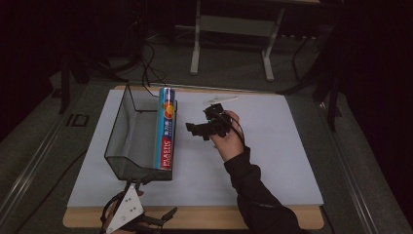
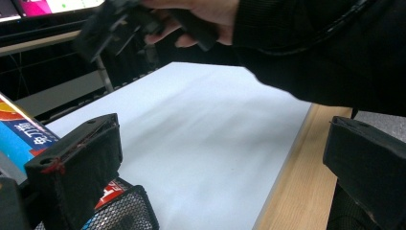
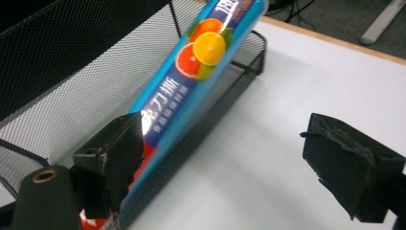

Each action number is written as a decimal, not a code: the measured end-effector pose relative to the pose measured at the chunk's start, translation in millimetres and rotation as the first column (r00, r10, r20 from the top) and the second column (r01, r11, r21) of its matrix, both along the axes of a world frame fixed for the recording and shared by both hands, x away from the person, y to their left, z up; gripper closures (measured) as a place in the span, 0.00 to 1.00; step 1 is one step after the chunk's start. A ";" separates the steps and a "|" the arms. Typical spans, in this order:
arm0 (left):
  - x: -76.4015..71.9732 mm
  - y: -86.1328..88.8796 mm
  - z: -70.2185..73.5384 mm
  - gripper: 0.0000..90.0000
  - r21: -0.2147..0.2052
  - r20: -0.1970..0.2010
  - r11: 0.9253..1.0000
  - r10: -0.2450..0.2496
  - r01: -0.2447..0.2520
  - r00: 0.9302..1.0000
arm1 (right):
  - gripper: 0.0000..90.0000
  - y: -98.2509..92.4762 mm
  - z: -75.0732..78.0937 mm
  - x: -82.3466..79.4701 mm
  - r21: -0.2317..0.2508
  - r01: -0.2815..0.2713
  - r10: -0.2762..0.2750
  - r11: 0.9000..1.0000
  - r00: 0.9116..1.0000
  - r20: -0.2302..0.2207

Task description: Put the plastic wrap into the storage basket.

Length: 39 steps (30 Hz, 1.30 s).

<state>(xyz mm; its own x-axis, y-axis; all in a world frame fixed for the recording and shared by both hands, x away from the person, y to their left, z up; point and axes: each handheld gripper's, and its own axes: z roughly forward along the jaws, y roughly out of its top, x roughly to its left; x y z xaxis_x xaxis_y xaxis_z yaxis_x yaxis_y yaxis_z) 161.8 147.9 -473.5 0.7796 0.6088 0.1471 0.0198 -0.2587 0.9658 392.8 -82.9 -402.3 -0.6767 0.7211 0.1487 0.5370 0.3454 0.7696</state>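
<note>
Right claw [image 3: 222, 165] wide, empty

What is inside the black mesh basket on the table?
A long blue box of plastic wrap lies in the black mesh basket, leaning along its right wall, one end rising past the rim. The floor under the box is covered.

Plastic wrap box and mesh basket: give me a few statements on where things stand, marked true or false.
1. The plastic wrap box rests along the mesh basket's right wall. True.
2. The right gripper grips the box. False: its jaws stand open beside the basket with nothing between them.
3. The basket sits on a white sheet. True.
4. The basket lies tipped on its side. False: it stands upright, open end up.
5. The left gripper is at the near table edge, jaws open. True.
</note>
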 end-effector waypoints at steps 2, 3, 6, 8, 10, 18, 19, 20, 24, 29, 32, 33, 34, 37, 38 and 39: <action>0.3 -0.1 -0.3 0.00 0.000 -0.001 1.000 0.003 -0.003 1.000 | 0.16 -19.3 0.1 -6.8 0.002 0.001 -0.002 1.000 1.000 0.018; 0.4 -0.3 -0.4 0.00 -0.001 -0.002 1.000 0.002 -0.002 1.000 | 0.16 -23.9 -0.2 -8.5 -0.001 0.006 -0.006 1.000 1.000 0.026; 0.2 -0.9 -0.5 0.00 0.002 -0.002 1.000 0.001 -0.001 1.000 | 0.16 -36.4 -1.0 -12.8 -0.008 0.007 -0.007 1.000 1.000 0.031; 0.3 -1.1 -0.6 0.00 0.004 -0.004 1.000 0.002 -0.002 1.000 | 0.16 -44.1 -1.1 -17.0 -0.017 0.008 -0.007 1.000 0.999 0.039; 0.5 -1.1 -0.8 0.00 0.005 -0.006 1.000 0.002 -0.002 1.000 | 0.16 -51.8 -2.0 -20.0 -0.026 0.008 -0.007 1.000 0.999 0.039; 0.4 -1.8 -1.1 0.00 0.005 -0.007 1.000 0.002 -0.002 1.000 | 0.16 -81.8 -9.2 -32.4 -0.034 0.010 -0.009 0.999 0.999 0.031; 0.6 -1.6 -1.2 0.00 0.005 -0.008 1.000 0.001 -0.001 1.000 | 0.16 -85.3 -10.9 -34.0 -0.039 0.008 -0.007 0.999 1.000 0.027; 0.8 -1.7 -1.2 0.00 0.005 -0.008 1.000 0.001 -0.001 1.000 | 0.16 -88.7 -12.2 -35.9 -0.042 0.005 -0.004 0.999 1.000 0.022; 0.6 -2.3 -1.3 0.00 0.010 -0.006 1.000 -0.002 0.002 1.000 | 0.16 -102.5 -17.4 -45.0 -0.047 -0.009 0.010 0.999 1.000 0.026; 0.9 -2.7 -1.7 0.00 0.009 -0.008 1.000 -0.004 0.004 1.000 | 0.16 -115.3 -22.7 -55.4 -0.050 -0.017 0.018 0.999 0.999 0.026; 1.1 -3.0 -1.8 0.00 0.009 -0.007 1.000 -0.005 0.005 1.000 | 0.16 -120.7 -25.7 -60.3 -0.047 -0.028 0.029 0.999 0.999 0.018; 1.1 -3.1 -1.8 0.00 0.010 -0.007 1.000 -0.004 0.004 1.000 | 0.16 -123.8 -27.9 -64.3 -0.048 -0.027 0.028 0.998 0.999 0.019; 1.2 -3.1 -1.9 0.00 0.012 -0.007 1.000 -0.004 0.004 1.000 | 0.16 -123.8 -27.9 -64.3 -0.048 -0.027 0.028 0.998 0.999 0.019; 1.1 -3.1 -1.8 0.00 0.011 -0.006 1.000 -0.003 0.003 1.000 | 0.16 -128.8 -31.5 -69.8 -0.067 -0.020 0.022 0.998 1.000 0.021; 1.1 -3.0 -1.8 0.00 0.010 -0.006 1.000 -0.004 0.004 1.000 | 0.16 -130.0 -32.3 -71.0 -0.068 -0.018 0.020 0.997 1.000 0.022; 1.2 -3.0 -1.9 0.00 0.009 -0.007 1.000 -0.005 0.005 1.000 | 0.16 -131.5 -33.2 -72.9 -0.070 -0.018 0.019 0.997 1.000 0.022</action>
